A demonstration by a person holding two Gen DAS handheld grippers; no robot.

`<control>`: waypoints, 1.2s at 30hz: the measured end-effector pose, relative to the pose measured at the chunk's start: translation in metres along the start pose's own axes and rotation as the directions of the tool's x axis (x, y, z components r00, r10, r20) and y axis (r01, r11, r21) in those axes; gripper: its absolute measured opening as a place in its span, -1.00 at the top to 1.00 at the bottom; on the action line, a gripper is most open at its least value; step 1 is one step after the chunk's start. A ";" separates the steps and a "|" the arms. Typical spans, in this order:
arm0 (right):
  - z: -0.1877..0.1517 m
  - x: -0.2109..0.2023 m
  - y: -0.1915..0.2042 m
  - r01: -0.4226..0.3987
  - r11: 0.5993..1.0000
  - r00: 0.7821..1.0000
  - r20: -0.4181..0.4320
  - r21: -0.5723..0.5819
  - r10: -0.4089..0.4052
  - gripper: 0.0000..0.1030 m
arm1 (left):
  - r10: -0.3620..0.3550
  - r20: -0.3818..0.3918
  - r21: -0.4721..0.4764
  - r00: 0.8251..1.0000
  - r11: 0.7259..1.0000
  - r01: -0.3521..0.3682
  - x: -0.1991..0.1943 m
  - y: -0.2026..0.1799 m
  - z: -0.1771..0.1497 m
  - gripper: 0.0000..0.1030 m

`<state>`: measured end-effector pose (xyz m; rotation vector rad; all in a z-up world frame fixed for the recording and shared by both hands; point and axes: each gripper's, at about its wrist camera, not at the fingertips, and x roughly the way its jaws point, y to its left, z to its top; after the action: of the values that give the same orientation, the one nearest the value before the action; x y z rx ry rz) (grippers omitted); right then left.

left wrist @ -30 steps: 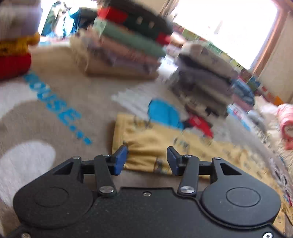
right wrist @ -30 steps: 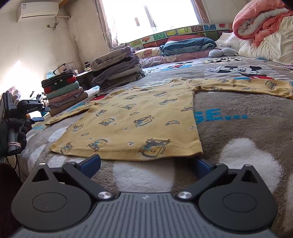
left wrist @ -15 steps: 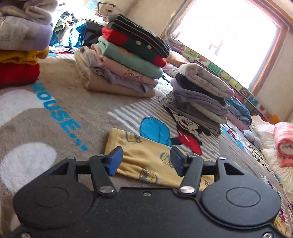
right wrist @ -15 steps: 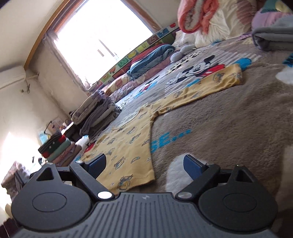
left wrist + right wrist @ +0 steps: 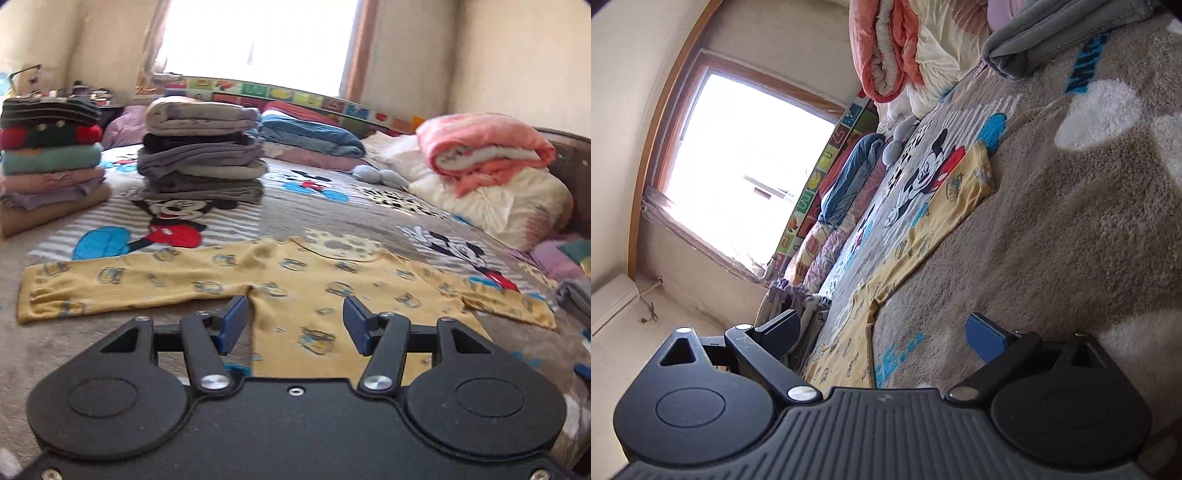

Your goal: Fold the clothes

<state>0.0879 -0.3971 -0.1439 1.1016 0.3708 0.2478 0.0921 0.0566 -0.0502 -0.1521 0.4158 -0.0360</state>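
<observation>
Lying flat on the bed blanket point(image 5: 92, 354), sleeves spread sideways, the yellow shirt point(image 5: 295, 295) seems laid out ready for a first fold; finished stacks of folded clothes point(image 5: 199, 155) stand well apart behind it. Left gripper point(image 5: 293, 325) hovers over the shirt near the left armpit, jaws partly apart, nothing between them. Right gripper point(image 5: 886, 332), rolled sideways, jaws opening wide, empty, near the shirt's right side
</observation>
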 end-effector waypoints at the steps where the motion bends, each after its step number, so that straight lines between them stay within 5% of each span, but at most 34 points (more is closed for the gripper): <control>1: 0.006 0.001 -0.004 -0.002 1.000 1.000 0.016 0.018 0.001 -0.85 | -0.025 -0.012 0.032 1.000 0.999 0.026 0.001 -0.012 -0.004 -0.11; 8: 0.045 0.010 -0.028 0.017 0.997 0.994 0.104 0.073 -0.024 -0.84 | -0.130 -0.043 0.263 0.991 0.955 0.137 0.001 -0.101 -0.027 -0.17; 15: 0.086 0.040 -0.041 0.039 0.999 0.998 0.040 -0.010 -0.039 -0.83 | -0.187 -0.079 0.433 0.979 0.878 0.202 -0.003 -0.167 -0.054 -0.18; 18: 0.095 0.056 -0.032 0.083 0.991 0.996 -0.013 -0.105 -0.085 -0.79 | -0.187 -0.100 0.441 0.977 0.872 0.212 -0.004 -0.176 -0.062 -0.18; 24: 0.113 0.089 -0.030 0.163 0.966 0.982 -0.056 -0.202 -0.178 -0.35 | -0.138 -0.135 0.431 0.981 0.883 0.183 0.010 -0.185 -0.060 -0.18; 27: 0.119 0.088 -0.033 0.138 0.977 0.986 -0.071 -0.164 -0.152 -0.38 | -0.126 -0.133 0.518 0.983 0.837 0.177 0.021 -0.208 -0.055 -0.18; 36: 0.140 0.067 -0.065 0.014 0.998 1.000 -0.025 0.063 -0.013 -0.39 | -0.140 -0.118 0.759 0.983 0.626 0.181 0.073 -0.312 -0.074 -0.18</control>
<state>0.2071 -0.5150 -0.1574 1.1584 0.4101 0.2389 0.1279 -0.2672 -0.0977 0.6753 0.4026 -0.3967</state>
